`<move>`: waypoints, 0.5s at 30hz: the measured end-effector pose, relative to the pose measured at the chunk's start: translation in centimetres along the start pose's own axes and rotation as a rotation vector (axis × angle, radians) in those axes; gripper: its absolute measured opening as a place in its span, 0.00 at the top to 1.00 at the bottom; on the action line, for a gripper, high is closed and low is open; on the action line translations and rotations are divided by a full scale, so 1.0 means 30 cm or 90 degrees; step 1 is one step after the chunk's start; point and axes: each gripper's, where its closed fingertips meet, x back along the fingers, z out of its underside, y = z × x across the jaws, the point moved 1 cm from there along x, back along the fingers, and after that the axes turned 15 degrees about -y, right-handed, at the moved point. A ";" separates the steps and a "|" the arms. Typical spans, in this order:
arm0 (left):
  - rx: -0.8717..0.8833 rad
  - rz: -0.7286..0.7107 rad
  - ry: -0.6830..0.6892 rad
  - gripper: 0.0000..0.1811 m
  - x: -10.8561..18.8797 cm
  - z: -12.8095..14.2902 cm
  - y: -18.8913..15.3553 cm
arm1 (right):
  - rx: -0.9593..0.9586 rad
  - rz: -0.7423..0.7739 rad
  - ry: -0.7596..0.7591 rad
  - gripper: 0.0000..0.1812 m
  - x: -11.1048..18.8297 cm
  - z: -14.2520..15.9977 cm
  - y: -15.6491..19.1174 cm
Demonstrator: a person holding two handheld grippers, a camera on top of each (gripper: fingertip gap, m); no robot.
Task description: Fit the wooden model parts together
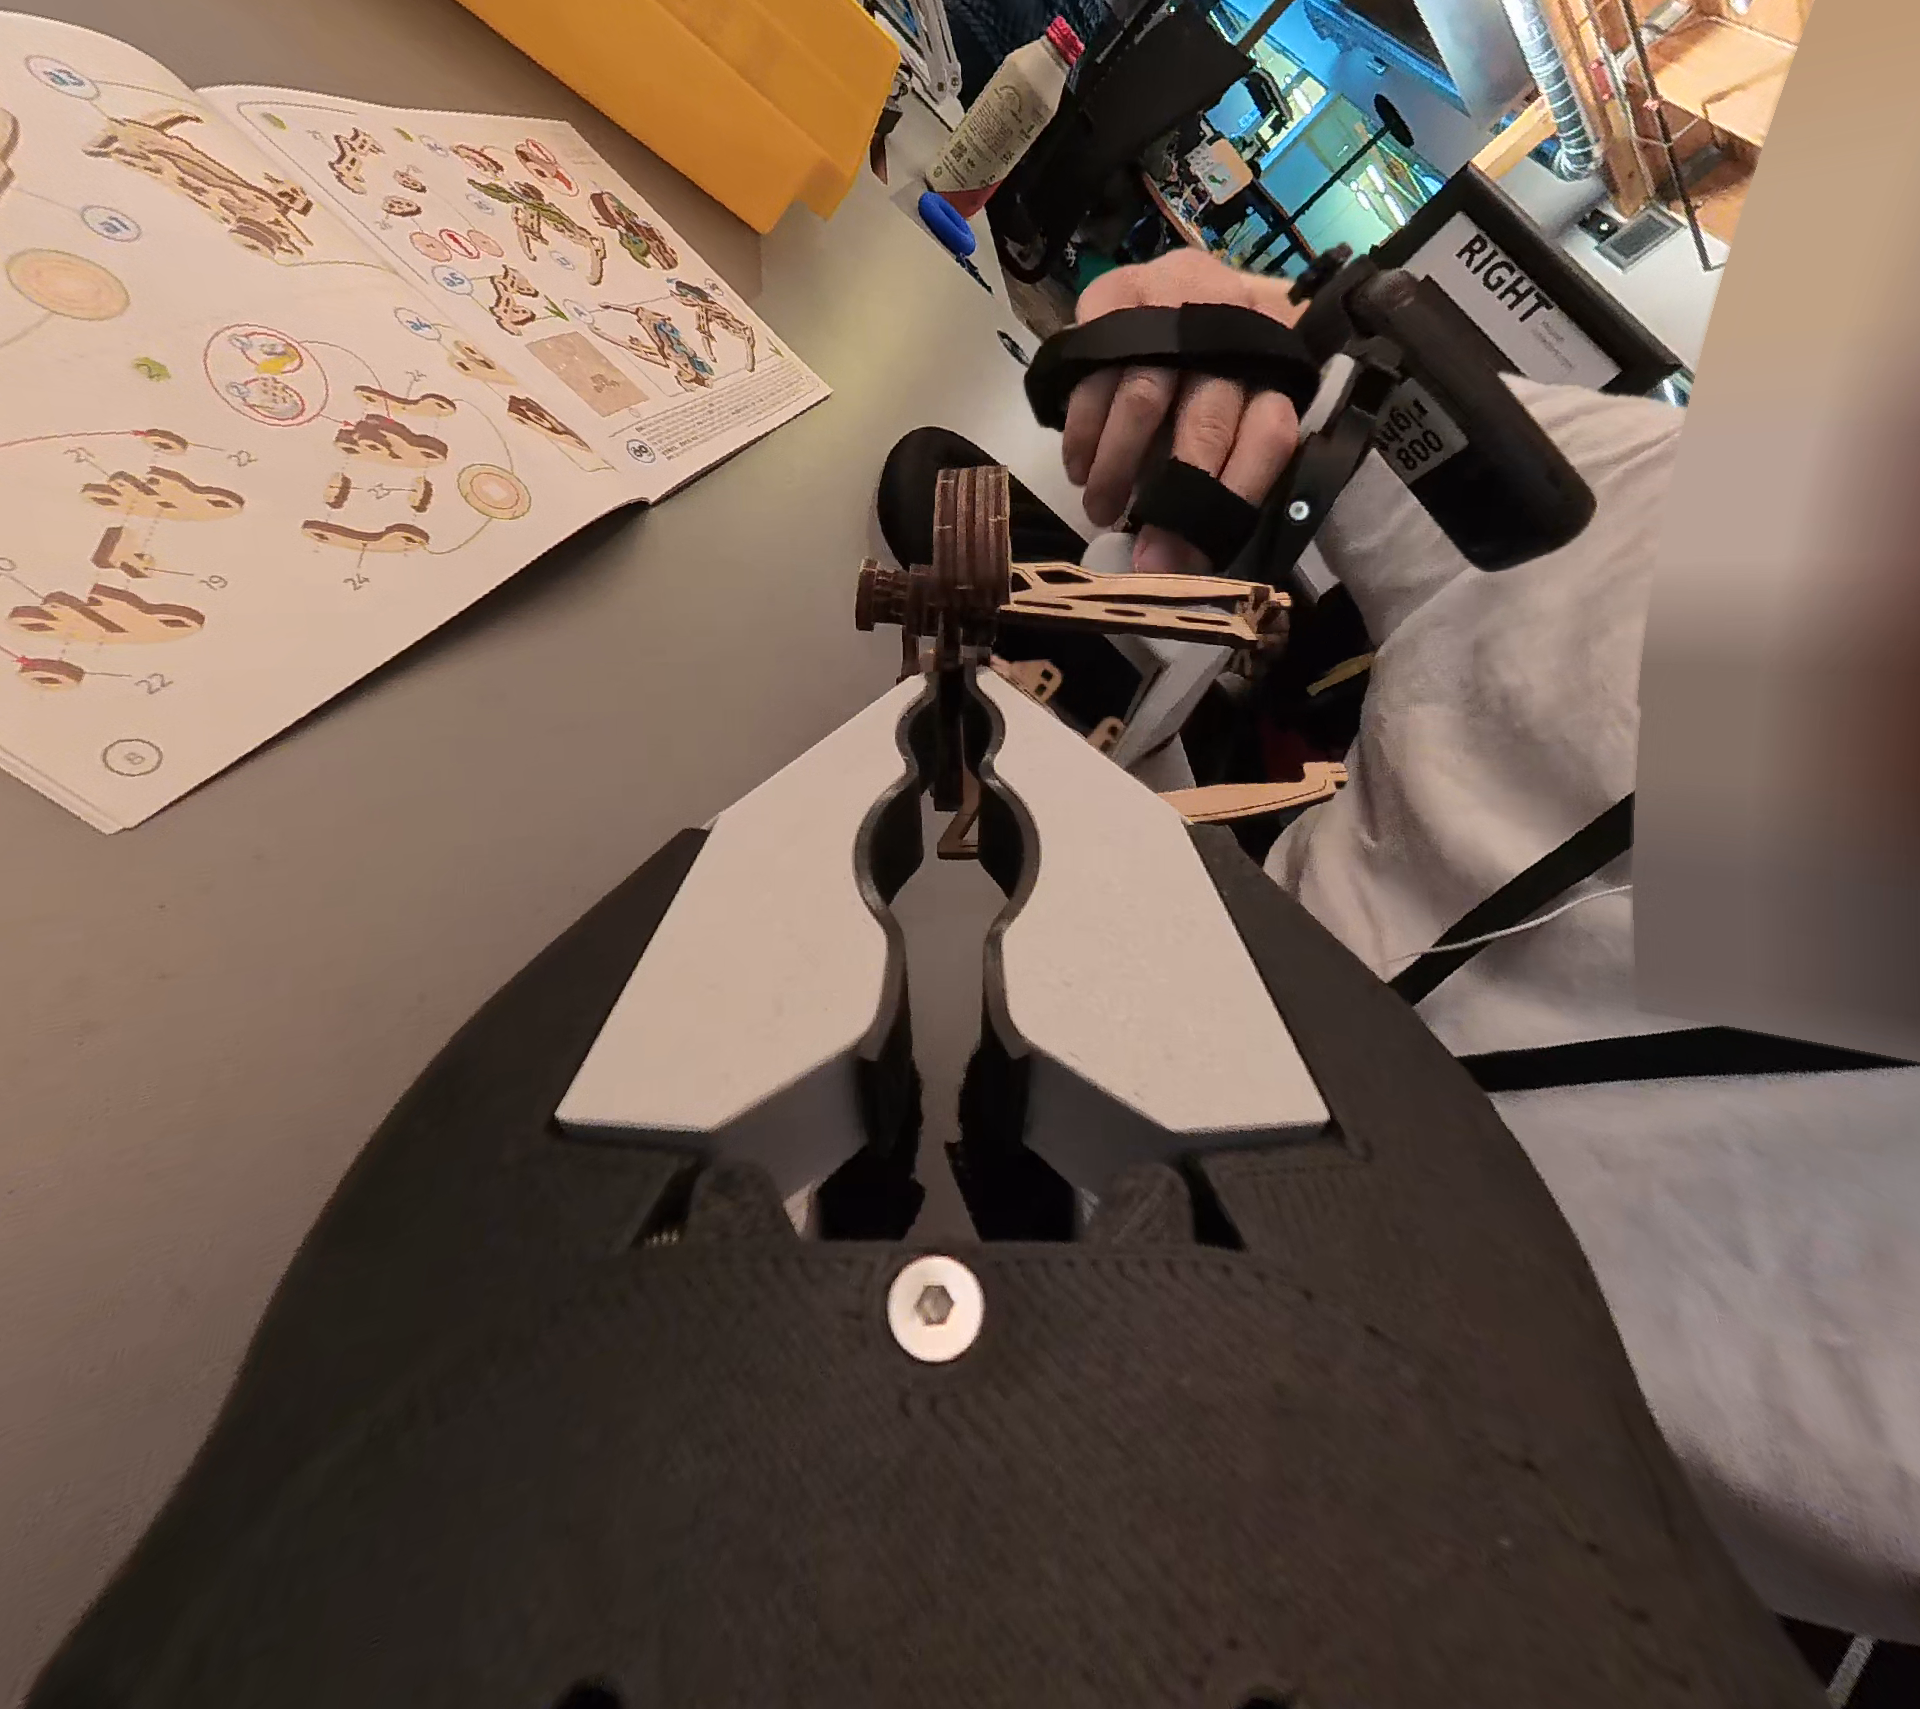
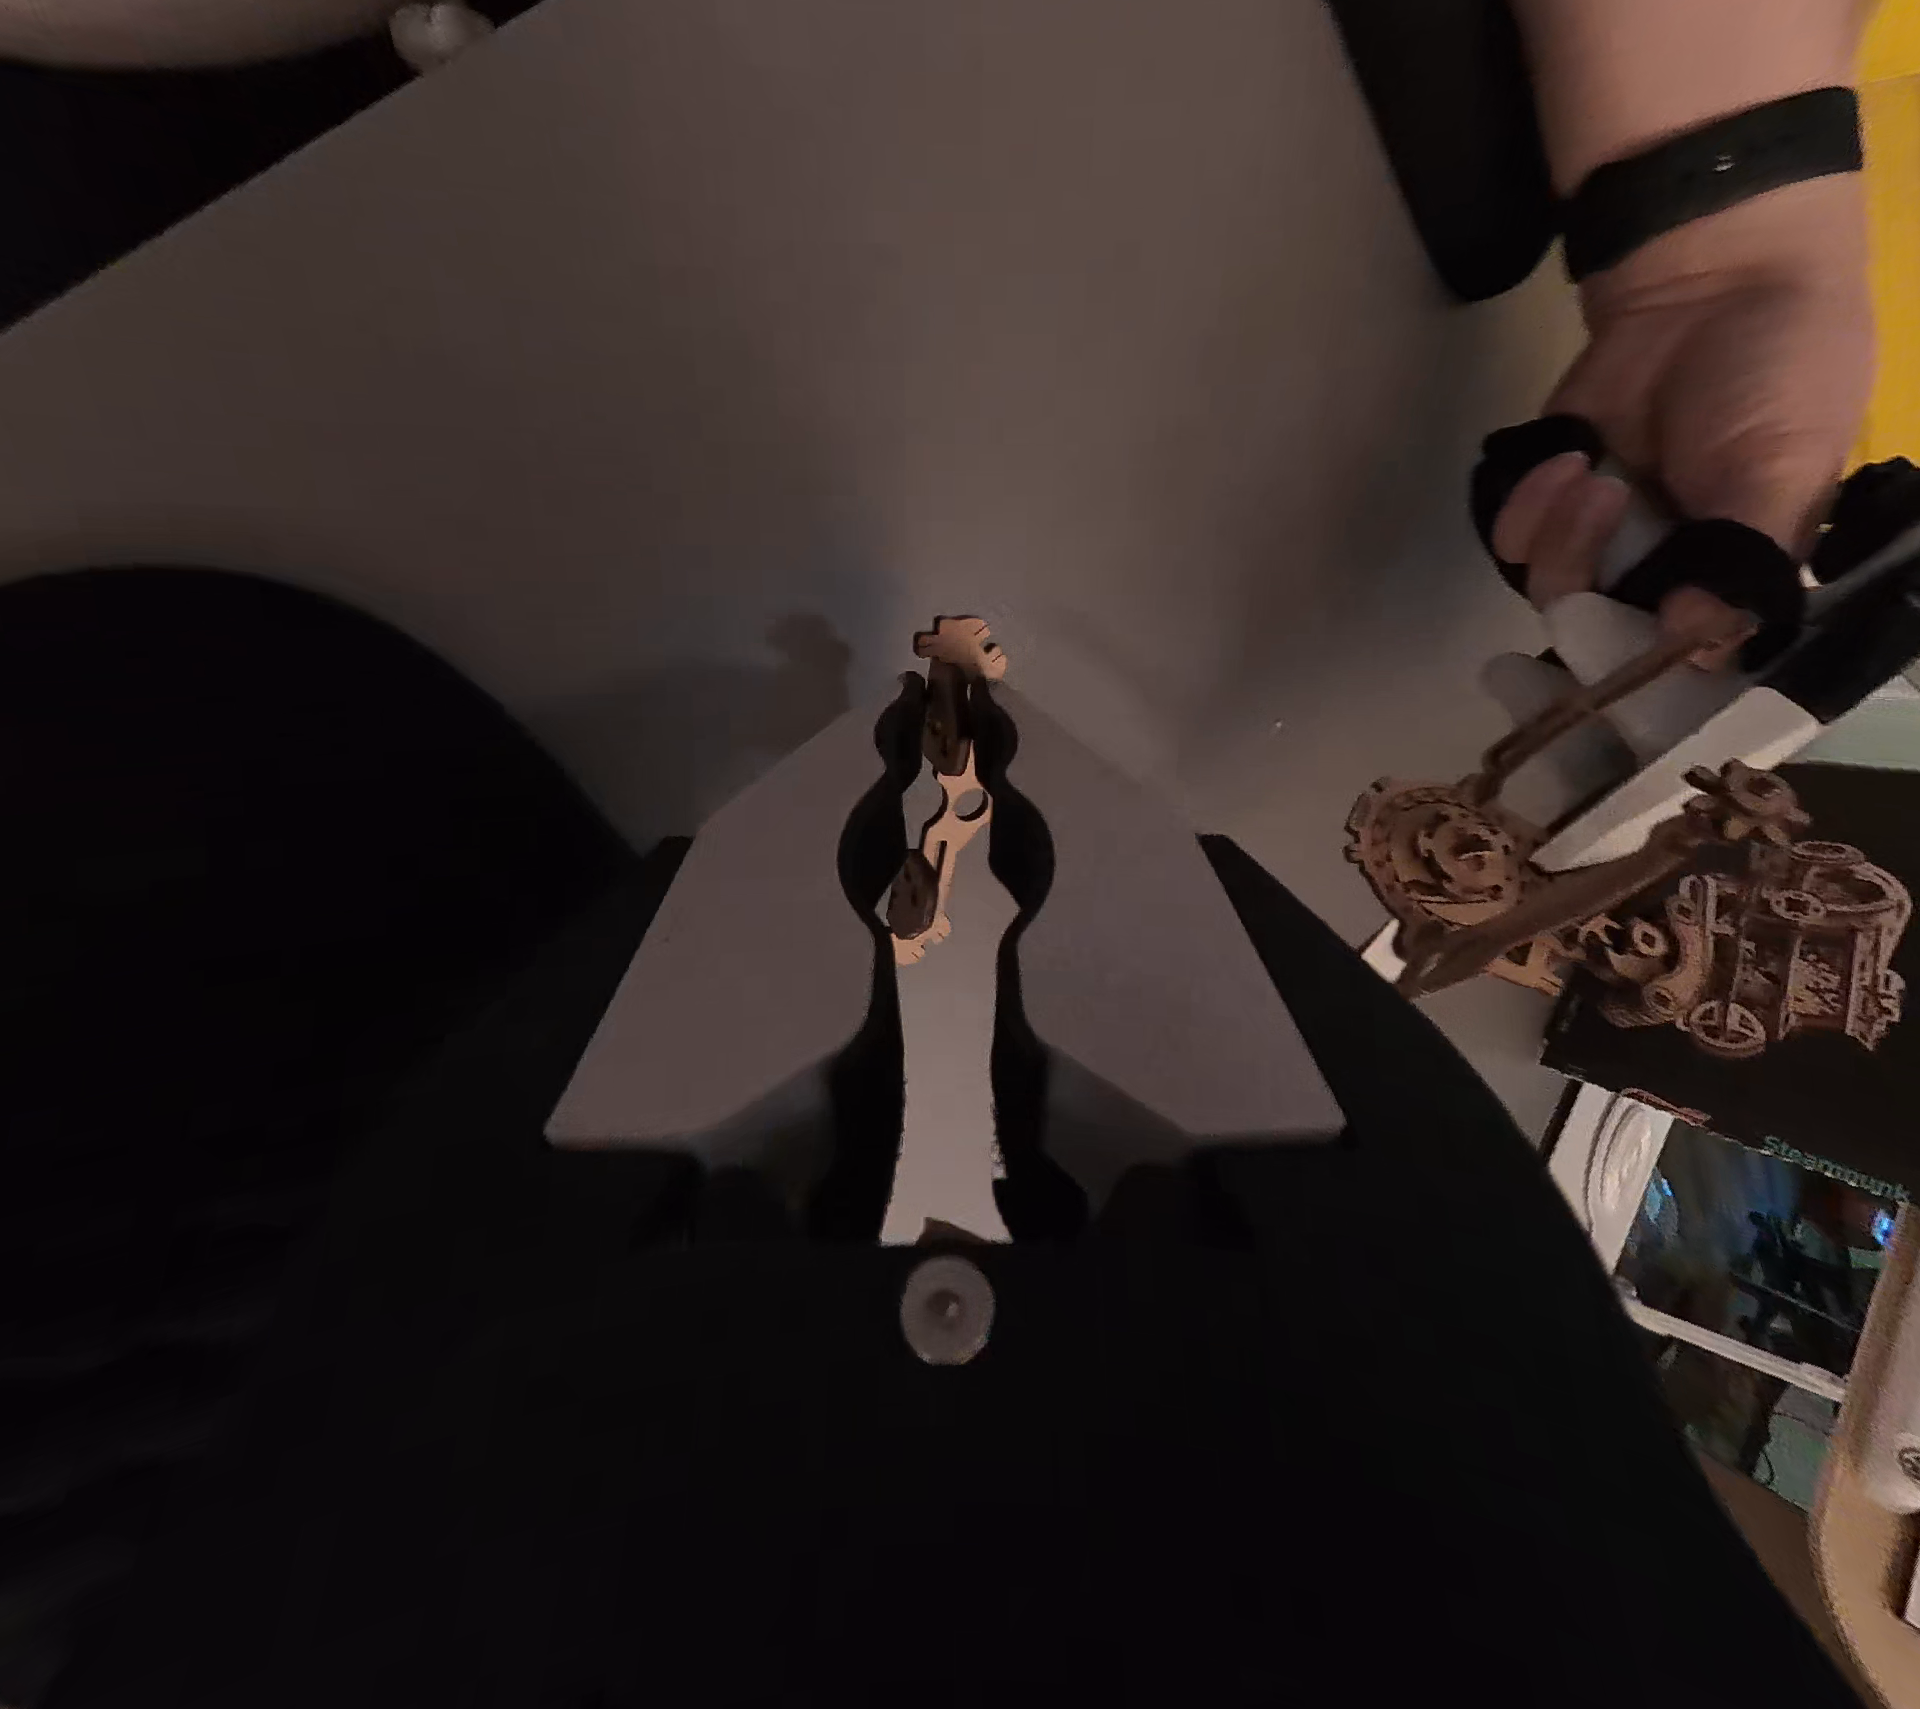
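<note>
Pinching dark layered wooden wheel-and-frame assembly (image 1: 951, 579) by its thin lower tab, left gripper (image 1: 948, 683) nearly closed. Clamping small flat pale wooden link piece (image 2: 948, 786) edge-on, right gripper (image 2: 951, 703) equally narrow. Light, stiff, brittle plywood; best gripped on flat faces near joints, judged fragile at tabs.

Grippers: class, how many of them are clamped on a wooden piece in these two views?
2. The left gripper pinches the wheeled wooden assembly above the grey table. The right gripper pinches a small flat wooden part.
</note>
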 end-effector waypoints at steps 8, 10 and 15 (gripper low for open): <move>-0.004 0.007 -0.006 1.00 -0.001 -0.010 -0.013 | -0.069 0.129 0.094 0.88 0.047 0.043 -0.032; -0.007 0.006 -0.013 1.00 0.001 -0.020 -0.018 | -0.238 0.225 0.096 0.87 0.099 0.039 -0.050; -0.008 0.009 -0.029 1.00 0.001 -0.042 -0.039 | -0.865 0.509 0.044 0.87 0.205 0.065 -0.062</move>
